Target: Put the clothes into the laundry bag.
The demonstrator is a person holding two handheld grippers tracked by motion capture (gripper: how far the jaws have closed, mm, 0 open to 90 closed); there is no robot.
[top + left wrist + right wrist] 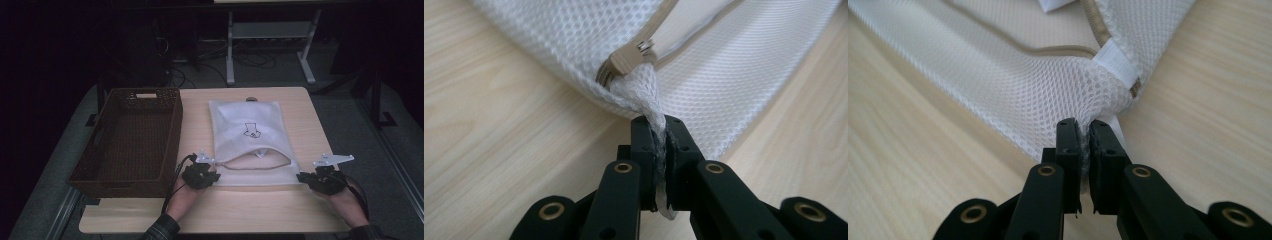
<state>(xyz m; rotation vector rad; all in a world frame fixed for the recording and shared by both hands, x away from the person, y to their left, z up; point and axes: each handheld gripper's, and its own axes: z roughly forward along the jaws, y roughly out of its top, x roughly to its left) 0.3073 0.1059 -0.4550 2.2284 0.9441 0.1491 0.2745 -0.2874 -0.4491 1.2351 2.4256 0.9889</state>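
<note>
A white mesh laundry bag lies flat on the wooden table, its zipped mouth gaping near the front. My left gripper holds the bag's near left corner; in the left gripper view the jaws pinch the mesh just below the metal zipper pull. My right gripper is at the near right corner. In the right gripper view its jaws are closed on the mesh beside a white fabric tab.
A dark brown wicker basket stands on the table's left side, close to my left hand. Behind the table are a white desk frame and cables on the floor. Bare wood lies in front of the bag.
</note>
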